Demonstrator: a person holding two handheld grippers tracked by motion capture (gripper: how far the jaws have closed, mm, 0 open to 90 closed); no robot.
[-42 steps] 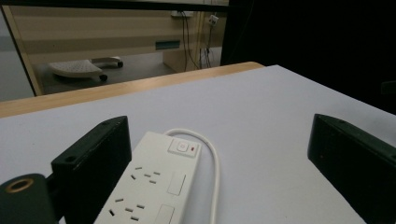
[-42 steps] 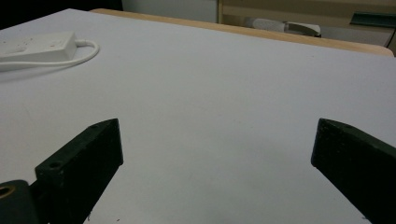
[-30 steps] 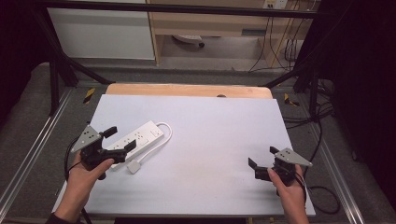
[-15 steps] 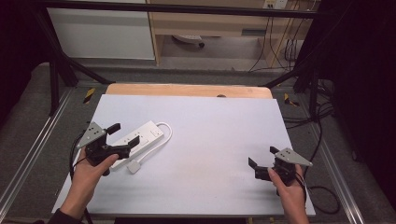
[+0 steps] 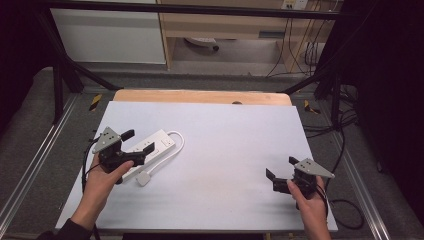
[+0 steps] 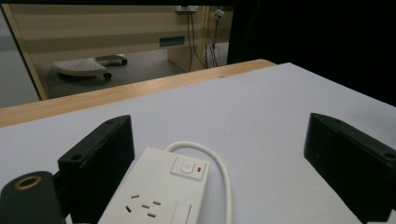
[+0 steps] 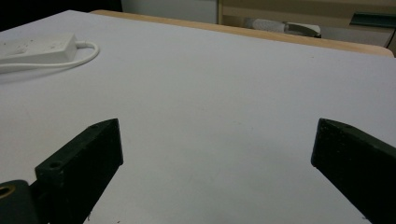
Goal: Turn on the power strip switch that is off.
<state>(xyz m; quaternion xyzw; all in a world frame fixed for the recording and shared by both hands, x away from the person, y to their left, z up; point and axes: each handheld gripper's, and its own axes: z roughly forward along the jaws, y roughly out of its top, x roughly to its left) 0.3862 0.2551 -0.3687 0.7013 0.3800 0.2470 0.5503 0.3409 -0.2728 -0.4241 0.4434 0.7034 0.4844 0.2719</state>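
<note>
Two grippers sat over the white table point(image 5: 225, 150). At the left of the high view, the left gripper point(image 5: 138, 141) spread its jaws wide above the white power strip point(image 5: 152, 150); at lower right, the right gripper point(image 5: 280, 167) gaped, grasping nothing.

No legible text, brand or number appears anywhere; the sole sign is a faint power symbol on the switch of the white power strip point(image 6: 161, 193), at the table's 9 o'clock
</note>
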